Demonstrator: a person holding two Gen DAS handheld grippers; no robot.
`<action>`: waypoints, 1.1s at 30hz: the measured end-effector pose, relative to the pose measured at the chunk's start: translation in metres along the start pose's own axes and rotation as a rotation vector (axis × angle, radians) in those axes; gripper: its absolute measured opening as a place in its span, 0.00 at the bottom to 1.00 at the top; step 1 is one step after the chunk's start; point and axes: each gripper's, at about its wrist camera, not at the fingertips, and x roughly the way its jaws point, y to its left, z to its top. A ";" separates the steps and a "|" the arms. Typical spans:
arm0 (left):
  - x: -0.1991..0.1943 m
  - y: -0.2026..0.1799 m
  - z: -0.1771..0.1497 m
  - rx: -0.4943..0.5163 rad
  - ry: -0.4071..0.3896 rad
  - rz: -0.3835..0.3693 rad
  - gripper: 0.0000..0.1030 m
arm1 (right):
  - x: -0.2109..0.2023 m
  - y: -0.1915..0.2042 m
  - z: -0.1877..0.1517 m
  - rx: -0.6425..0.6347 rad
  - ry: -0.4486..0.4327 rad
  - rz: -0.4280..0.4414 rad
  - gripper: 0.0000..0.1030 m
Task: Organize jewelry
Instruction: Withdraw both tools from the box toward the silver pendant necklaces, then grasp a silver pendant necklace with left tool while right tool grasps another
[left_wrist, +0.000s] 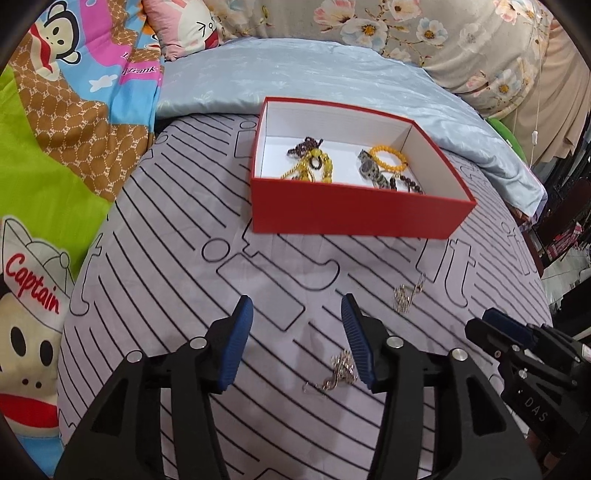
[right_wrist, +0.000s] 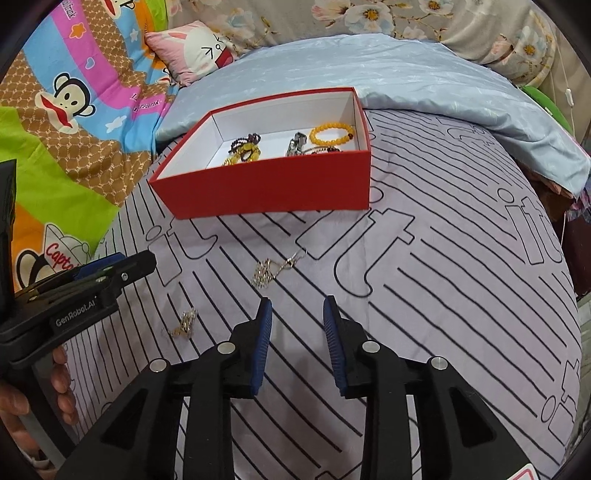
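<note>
Bedding fills both views: a striped lilac sheet (left_wrist: 177, 229) with a pale blue quilt (left_wrist: 332, 74) behind it and a cartoon monkey blanket (left_wrist: 74, 110) on the left. On the sheet sits an open red box (left_wrist: 354, 210) with a white interior, holding a yellow bead bracelet (left_wrist: 389, 157), a watch (left_wrist: 369, 170), dark beads (left_wrist: 306, 144) and a yellow chain tangle (left_wrist: 317, 166). Two thin silver chains lie loose on the sheet in front of the box: one chain (right_wrist: 273, 271) ahead of the right gripper (right_wrist: 297, 306), the other chain (left_wrist: 338, 373) just beside the left gripper (left_wrist: 297, 302), near its right finger. The left jaws stand wide apart, holding nothing; the right jaws are parted more narrowly, also holding nothing.
</note>
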 end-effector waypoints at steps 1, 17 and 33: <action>0.000 0.000 -0.003 0.002 0.003 -0.003 0.49 | 0.001 0.000 -0.002 0.000 0.004 -0.001 0.30; 0.008 -0.012 -0.050 0.060 0.051 -0.057 0.54 | 0.024 0.018 -0.002 -0.040 0.039 0.011 0.32; 0.023 -0.023 -0.048 0.092 0.071 -0.103 0.07 | 0.030 0.013 -0.001 -0.022 0.049 0.008 0.32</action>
